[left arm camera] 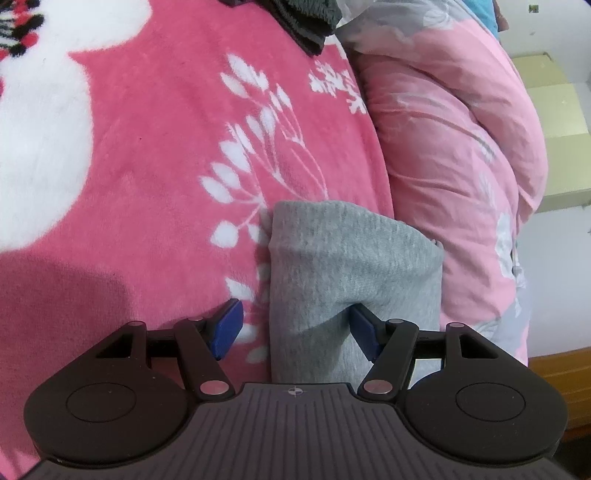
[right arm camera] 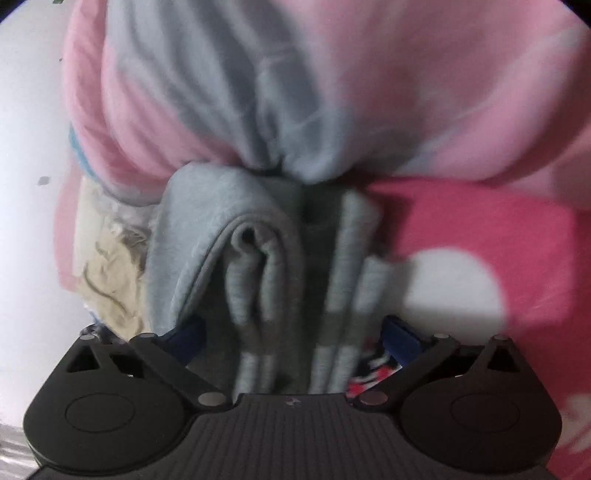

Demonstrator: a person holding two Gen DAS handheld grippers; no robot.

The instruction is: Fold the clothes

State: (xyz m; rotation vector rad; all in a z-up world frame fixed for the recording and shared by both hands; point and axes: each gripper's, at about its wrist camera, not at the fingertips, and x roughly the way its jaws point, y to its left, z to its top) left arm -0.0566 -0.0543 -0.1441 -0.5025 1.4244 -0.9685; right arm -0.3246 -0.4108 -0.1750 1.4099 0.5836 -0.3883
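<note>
Between my left gripper's (left arm camera: 295,328) wide jaws lies the folded grey knit garment (left arm camera: 351,266) on a pink floral fleece blanket (left arm camera: 147,166), beside a pale pink quilt (left arm camera: 461,147); my right gripper (right arm camera: 295,332) gapes wide around the garment too.

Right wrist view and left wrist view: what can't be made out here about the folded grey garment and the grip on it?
- Right wrist view: motion blur smears the folded grey knit garment; its layers cannot be counted.
- Right gripper: whether its blue fingers press the cloth is unclear.
- Left wrist view: the garment's near end is hidden behind the left gripper.
- The dark grey folded cloth is cut off by the top edge.
</note>
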